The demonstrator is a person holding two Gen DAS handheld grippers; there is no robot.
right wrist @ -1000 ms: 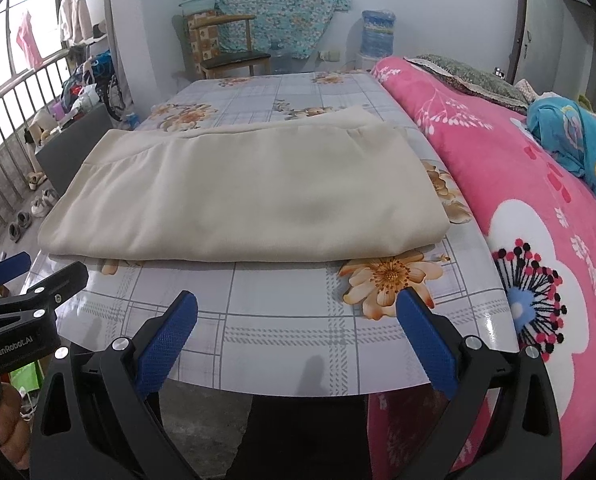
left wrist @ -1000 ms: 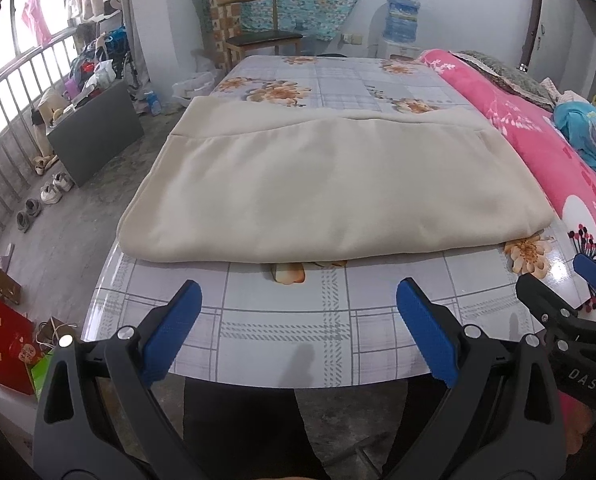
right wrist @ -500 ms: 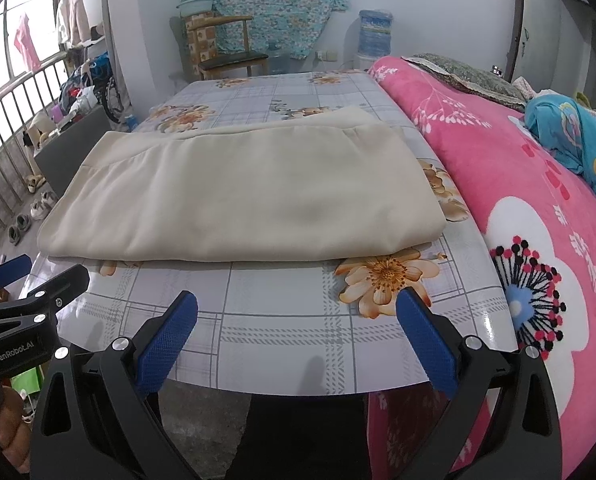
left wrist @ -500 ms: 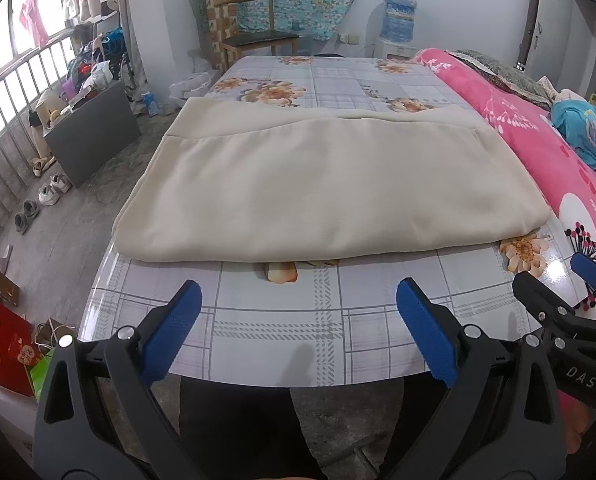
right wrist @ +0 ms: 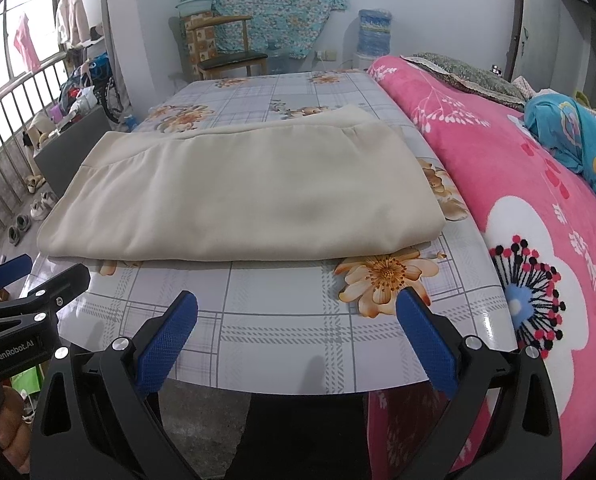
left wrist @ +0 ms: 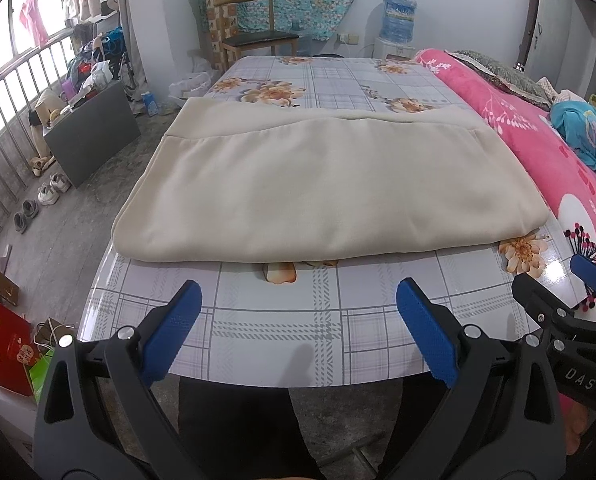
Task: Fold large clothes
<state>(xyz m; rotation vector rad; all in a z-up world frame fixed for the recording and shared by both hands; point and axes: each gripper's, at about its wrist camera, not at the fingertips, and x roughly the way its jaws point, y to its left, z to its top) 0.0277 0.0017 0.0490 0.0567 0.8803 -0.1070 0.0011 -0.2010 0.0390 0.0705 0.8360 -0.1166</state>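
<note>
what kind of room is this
Most likely a lived-in room of a home, bedroom-like: a pink flowered blanket lies beside the table, shoes sit on the floor by barred windows, and a water dispenser stands against the wall.

The folded cream garment (left wrist: 330, 184) is soft, matt, finely napped cloth. Under it, the grey-checked, flower-printed tabletop (left wrist: 322, 320) has a slick, glossy cover that catches reflections. The left tongs (left wrist: 298, 326) and right tongs (right wrist: 298, 330) are matt black plastic with blue, finely gridded pads (right wrist: 165, 344). The pink blanket (right wrist: 538, 208) alongside looks fleecy.
</note>
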